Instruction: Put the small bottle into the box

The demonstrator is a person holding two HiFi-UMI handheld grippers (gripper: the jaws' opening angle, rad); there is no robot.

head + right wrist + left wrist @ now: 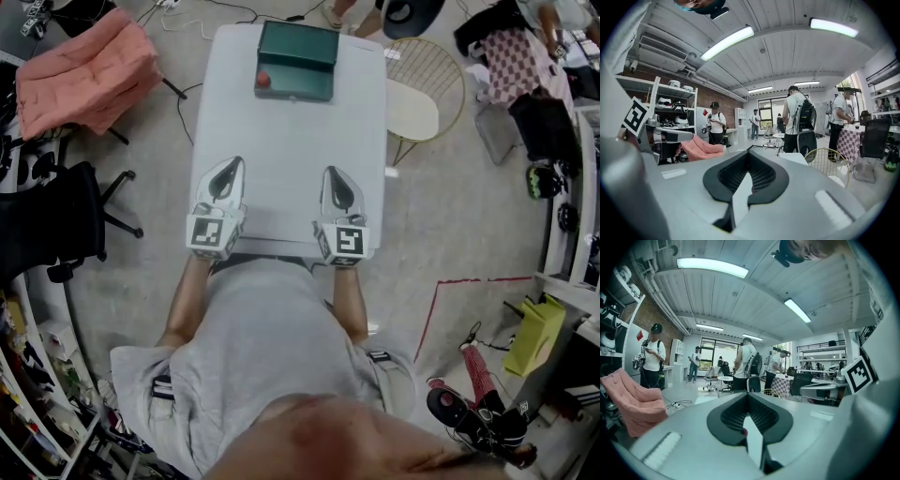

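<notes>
At the far end of the white table [291,150] stands a dark green box [296,61]. A small red thing [263,81], probably the small bottle, shows at the box's left front; I cannot tell whether it is inside or on top. Both grippers lie at the near end of the table, far from the box. My left gripper [228,167] is shut and holds nothing, its tips meeting in the left gripper view [747,394]. A little to its right, my right gripper [335,175] is also shut and empty [750,151].
A pink cushioned seat [84,70] stands left of the table, with a black office chair [56,220] nearer me. A wire chair with a cream seat [417,98] is at the table's right. Several people [746,366] stand further back in the room.
</notes>
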